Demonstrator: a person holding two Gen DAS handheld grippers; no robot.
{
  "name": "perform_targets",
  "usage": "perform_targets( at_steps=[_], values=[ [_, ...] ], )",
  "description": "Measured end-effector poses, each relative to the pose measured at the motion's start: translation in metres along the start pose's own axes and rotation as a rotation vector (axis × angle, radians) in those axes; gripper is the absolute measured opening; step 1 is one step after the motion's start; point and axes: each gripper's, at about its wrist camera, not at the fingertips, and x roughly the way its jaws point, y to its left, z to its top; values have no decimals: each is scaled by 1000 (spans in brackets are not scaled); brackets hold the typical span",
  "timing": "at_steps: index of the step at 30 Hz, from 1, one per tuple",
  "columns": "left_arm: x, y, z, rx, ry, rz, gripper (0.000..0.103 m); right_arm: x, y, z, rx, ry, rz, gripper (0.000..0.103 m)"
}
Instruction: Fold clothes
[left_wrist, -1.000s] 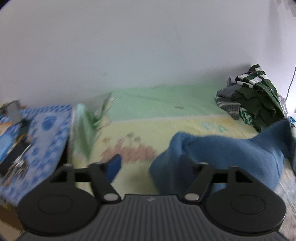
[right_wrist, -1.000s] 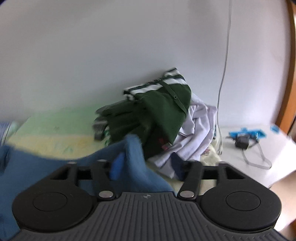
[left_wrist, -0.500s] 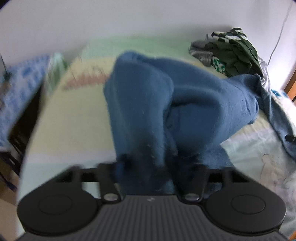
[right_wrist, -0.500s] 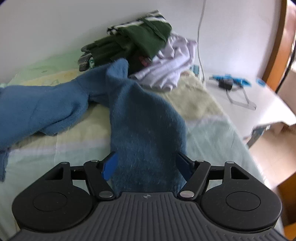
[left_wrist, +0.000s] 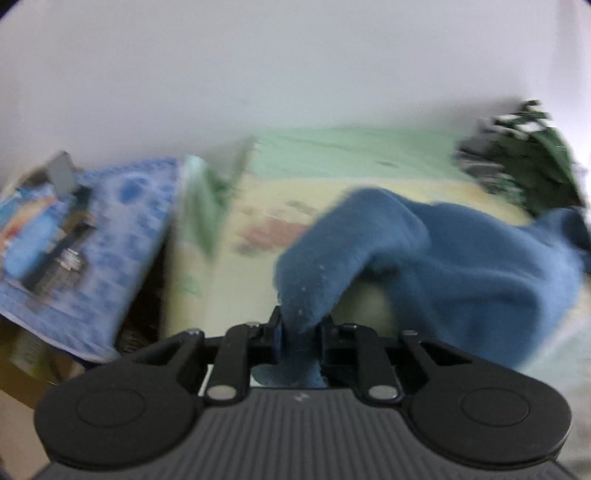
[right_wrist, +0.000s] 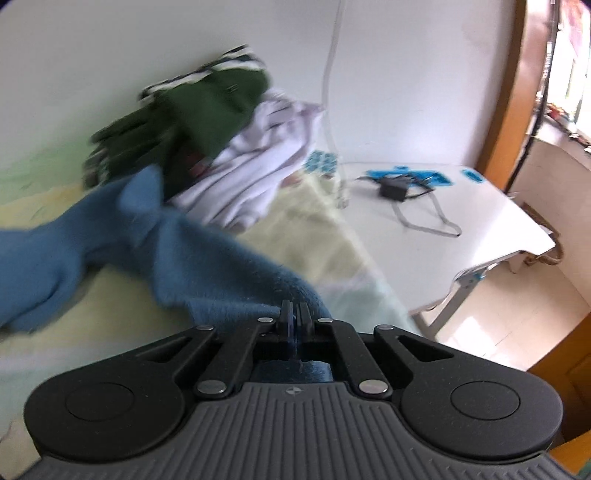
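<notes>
Over the bed (left_wrist: 369, 162) — both grippers angled down, gripping fleece (left_wrist: 461, 251).

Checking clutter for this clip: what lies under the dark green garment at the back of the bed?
The dark green garment lies on a crumpled white garment, which spreads out beside it on the bed. Whatever lies deeper in the pile is covered.

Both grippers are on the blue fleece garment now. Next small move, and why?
Probably lift and draw both ends apart to spread it. The left gripper is closing on a bunched end of the blue fleece garment; the right gripper is shut on another edge, and the cloth between sags crumpled on the pale yellow-green bedsheet.
</notes>
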Motion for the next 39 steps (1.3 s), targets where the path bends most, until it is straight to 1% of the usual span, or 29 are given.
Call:
perform_targets(
  at_steps=[3, 6, 8, 9, 10, 11, 12, 14, 15, 16, 17, 18, 20, 21, 22, 24, 25, 26, 27, 28, 29, 30, 31, 33, 34, 35, 37, 38, 39],
  values=[
    [24, 15, 10, -19, 27, 32, 17, 24, 1, 10, -65, -13, -48, 0],
    [51, 8, 11, 18, 57, 74, 19, 51, 10, 11, -128, 17, -72, 0],
    [65, 4, 7, 35, 89, 101, 25, 55, 17, 14, -147, 4, -94, 3],
    [66, 4, 6, 41, 89, 108, 28, 52, 20, 17, -148, -6, -99, 10],
    [67, 5, 5, 46, 90, 116, 35, 44, 21, 21, -139, -21, -93, 22],
    [64, 7, 5, 47, 88, 118, 43, 31, 23, 26, -134, -50, -80, 29],
    [57, 7, 4, 45, 87, 124, 46, 19, 27, 29, -139, -83, -68, 39],
    [36, 8, 3, 38, 66, 138, 53, -8, 35, 34, -152, -144, -8, 46],
    [24, 8, 2, 34, 55, 146, 55, -21, 40, 35, -155, -166, 37, 52],
    [12, 6, 1, 46, 44, 154, 60, -31, 46, 34, -153, -167, 99, 55],
    [-3, 1, -1, 54, 25, 157, 67, -38, 53, 31, -149, -156, 167, 55],
    [-18, -4, -3, 62, 6, 160, 69, -44, 60, 28, -145, -137, 231, 55],
    [-41, -15, -6, 59, -35, 98, 69, -48, 80, 18, -139, -73, 340, 54],
    [-51, -25, -10, 56, -47, 38, 69, -47, 90, 12, -136, -40, 387, 52],
    [-48, -34, -13, 57, -31, -10, 69, -46, 99, 6, -137, -12, 424, 48],
    [-41, -54, -21, 61, 1, -107, 67, -39, 115, -4, -145, 30, 464, 45],
    [-38, -64, -24, 62, 16, -155, 61, -36, 121, -6, -144, 46, 476, 45],
    [-29, -73, -26, 50, 33, -188, 58, -32, 125, -8, -144, 59, 485, 45],
    [-21, -82, -28, 38, 50, -221, 58, -28, 129, -9, -148, 70, 491, 45],
    [-14, -88, -29, 40, 55, -224, 59, -23, 132, -10, -151, 81, 498, 45],
    [-7, -95, -31, 43, 59, -228, 59, -20, 134, -11, -149, 87, 505, 46],
    [1, -99, -31, 35, 60, -218, 59, -17, 134, -12, -140, 88, 516, 46],
    [8, -103, -31, 27, 61, -209, 61, -15, 135, -12, -132, 85, 522, 46],
    [21, -100, -29, 9, 80, -204, 63, -11, 139, -12, -117, 76, 532, 46],
    [28, -99, -29, 0, 89, -203, 67, -10, 142, -13, -106, 79, 549, 46],
    [33, -96, -28, -16, 101, -217, 70, -9, 145, -15, -96, 80, 566, 46],
    [40, -91, -27, -44, 115, -230, 66, -9, 154, -18, -102, 59, 568, 47],
    [42, -93, -28, -48, 111, -233, 58, -9, 158, -20, -107, 45, 563, 47],
    [44, -94, -29, -52, 107, -236, 52, -9, 162, -21, -111, 32, 557, 46]
  ],
)
